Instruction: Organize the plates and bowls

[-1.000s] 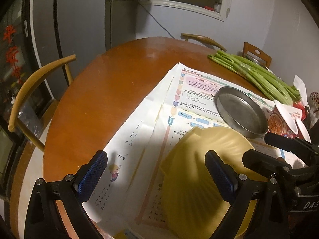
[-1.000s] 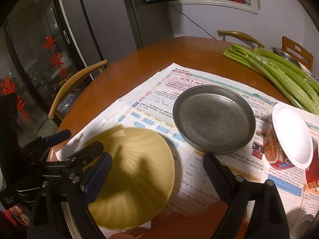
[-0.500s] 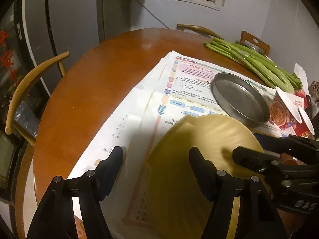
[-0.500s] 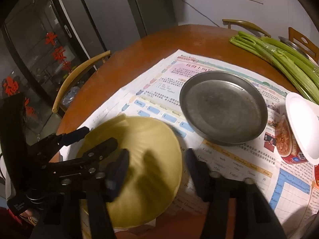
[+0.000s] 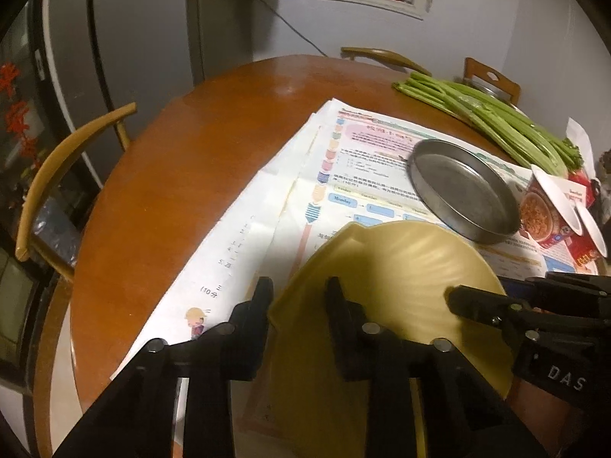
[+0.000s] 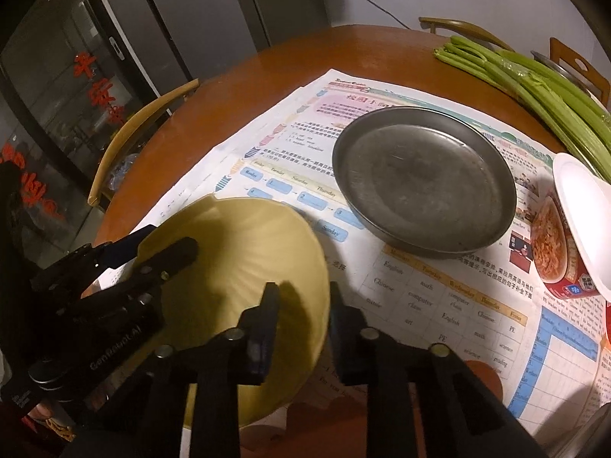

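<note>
A yellow shell-shaped plate (image 5: 397,274) lies on newspapers at the near edge of the round wooden table; it also shows in the right wrist view (image 6: 236,259). My left gripper (image 5: 299,297) is closed on the plate's left rim, one finger on each side. My right gripper (image 6: 303,301) is closed on the plate's right rim in the same way. Each gripper shows in the other's view. A round metal pan (image 6: 424,179) sits empty just beyond the plate, also in the left wrist view (image 5: 464,191).
Newspapers (image 6: 439,297) cover the near half of the table (image 5: 198,145). Celery stalks (image 6: 534,84) lie at the far right. An instant noodle cup with a white lid (image 6: 573,229) stands right of the pan. Wooden chairs (image 5: 57,168) ring the table.
Both grippers have closed from wide open onto opposite rims of the yellow plate. The pan and other items have not moved.
</note>
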